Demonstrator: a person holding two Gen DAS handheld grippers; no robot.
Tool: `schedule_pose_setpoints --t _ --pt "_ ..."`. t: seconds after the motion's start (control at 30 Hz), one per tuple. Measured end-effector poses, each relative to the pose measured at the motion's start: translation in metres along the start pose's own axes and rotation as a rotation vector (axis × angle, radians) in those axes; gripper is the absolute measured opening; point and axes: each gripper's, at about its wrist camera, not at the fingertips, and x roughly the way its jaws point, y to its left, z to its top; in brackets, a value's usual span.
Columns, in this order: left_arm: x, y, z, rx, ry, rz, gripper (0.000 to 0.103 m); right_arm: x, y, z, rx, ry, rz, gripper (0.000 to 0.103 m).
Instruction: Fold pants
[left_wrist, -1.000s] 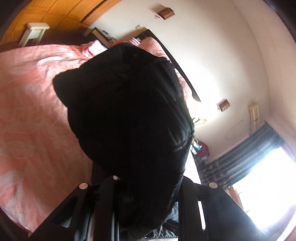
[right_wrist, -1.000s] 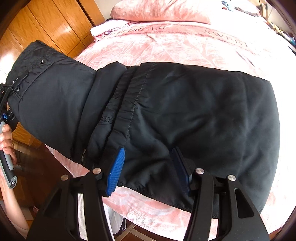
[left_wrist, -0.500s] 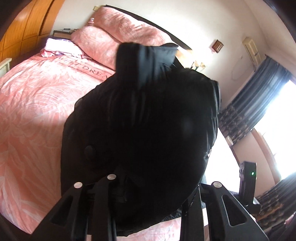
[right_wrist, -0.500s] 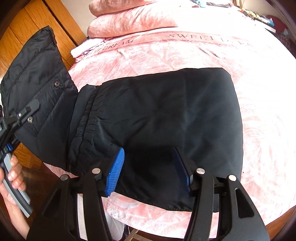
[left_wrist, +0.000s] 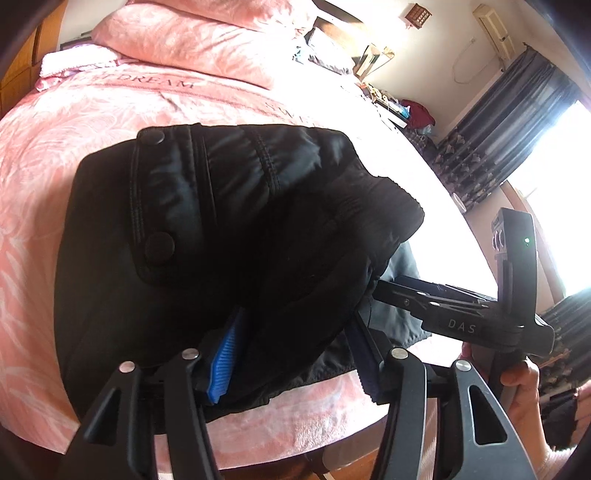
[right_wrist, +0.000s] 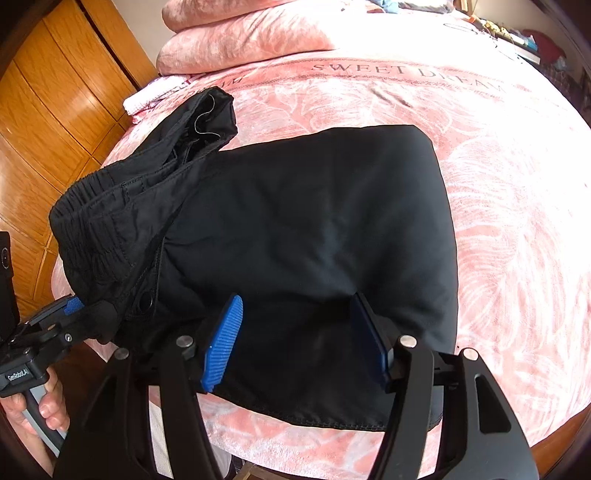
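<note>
The black pants (right_wrist: 314, 229) lie folded on the pink bed (right_wrist: 517, 184) near its front edge. The waistband end (left_wrist: 229, 192) with two snap buttons is laid over onto the folded part. My left gripper (left_wrist: 295, 354) has its blue pads (left_wrist: 225, 354) apart, with waistband fabric bunched between them. It shows at the left edge in the right wrist view (right_wrist: 77, 310). My right gripper (right_wrist: 295, 339) is open, its pads resting on the pants' near edge. It shows at the right in the left wrist view (left_wrist: 380, 288).
Pink pillows (right_wrist: 251, 40) lie at the head of the bed. A wooden wardrobe (right_wrist: 55, 110) stands to the left. A cluttered bedside area (left_wrist: 391, 99) and dark curtains (left_wrist: 509, 122) are on the far right. The bed's front edge (right_wrist: 332, 443) is just below the grippers.
My left gripper has swung the raised waistband end over and down onto the folded pants and its jaws have opened. My right gripper has stayed open at the near edge.
</note>
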Motion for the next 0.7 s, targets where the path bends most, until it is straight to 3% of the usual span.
schedule_pose_setpoints --t 0.1,0.2,0.3,0.43,0.57,0.6,0.7 --pt "-0.020 -0.002 0.008 -0.034 0.005 -0.064 0.058 0.003 0.004 0.002 -0.018 0.010 -0.005 0.063" --pt "-0.047 0.002 0.003 -0.069 -0.051 -0.123 0.066 0.003 0.004 0.003 0.001 0.007 0.009 0.064" --pt "-0.046 0.006 0.005 -0.045 -0.070 -0.057 0.066 0.009 0.005 0.002 -0.004 0.014 -0.003 0.065" --pt "-0.007 0.030 0.013 -0.052 0.036 0.011 0.066 0.019 0.018 0.003 -0.053 0.025 -0.035 0.071" --pt "-0.006 0.034 0.010 -0.009 0.019 0.038 0.066 0.017 0.023 0.009 -0.071 0.022 -0.050 0.068" --pt "-0.005 0.023 0.027 -0.023 0.014 0.027 0.066 0.012 0.021 0.011 -0.059 0.009 -0.047 0.066" --pt "-0.018 0.015 0.020 -0.057 -0.029 0.028 0.066 -0.006 0.013 0.018 -0.010 -0.045 0.020 0.066"
